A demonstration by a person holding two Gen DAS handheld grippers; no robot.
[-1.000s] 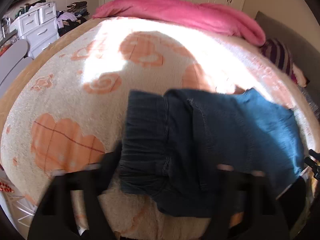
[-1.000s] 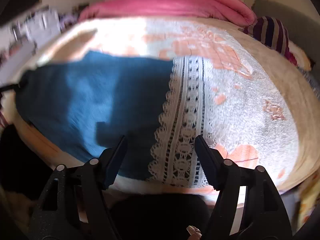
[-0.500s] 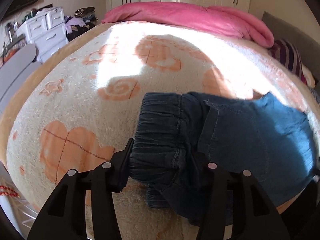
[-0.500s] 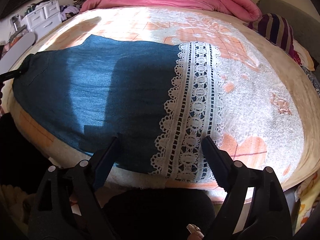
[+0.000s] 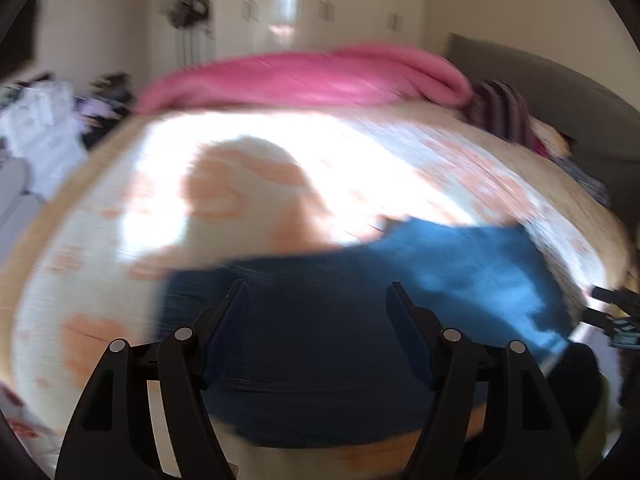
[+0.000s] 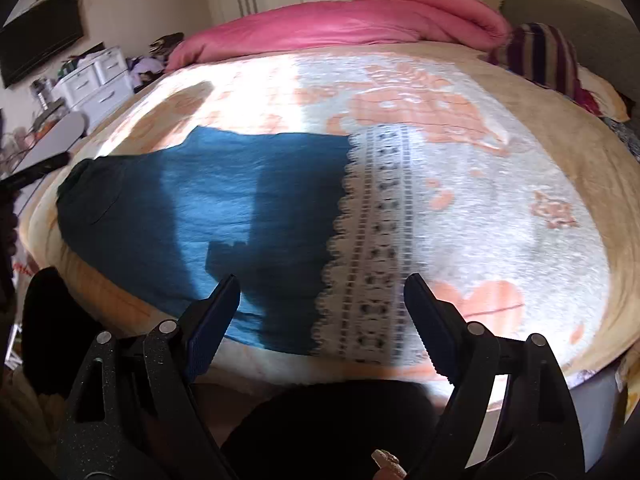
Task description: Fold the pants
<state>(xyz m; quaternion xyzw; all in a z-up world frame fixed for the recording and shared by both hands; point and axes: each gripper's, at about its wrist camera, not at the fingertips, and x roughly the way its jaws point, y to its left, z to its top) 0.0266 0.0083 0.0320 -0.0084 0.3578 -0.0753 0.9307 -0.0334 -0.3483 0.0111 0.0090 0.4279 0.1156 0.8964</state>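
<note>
The dark blue denim pants (image 6: 224,216) with a white lace-trimmed hem (image 6: 372,248) lie spread flat along the near edge of the fluffy cream blanket with orange heart and flower shapes (image 6: 500,208) — waist end to the left in the right wrist view, hem to the right. The black two-finger right gripper (image 6: 322,304) hangs just above the hem end, jaws wide apart and gripping nothing. In the blurred left wrist view the black two-finger left gripper (image 5: 316,302) sits over the waist end of the pants (image 5: 320,332), its jaws opening — no cloth pinched between them.
</note>
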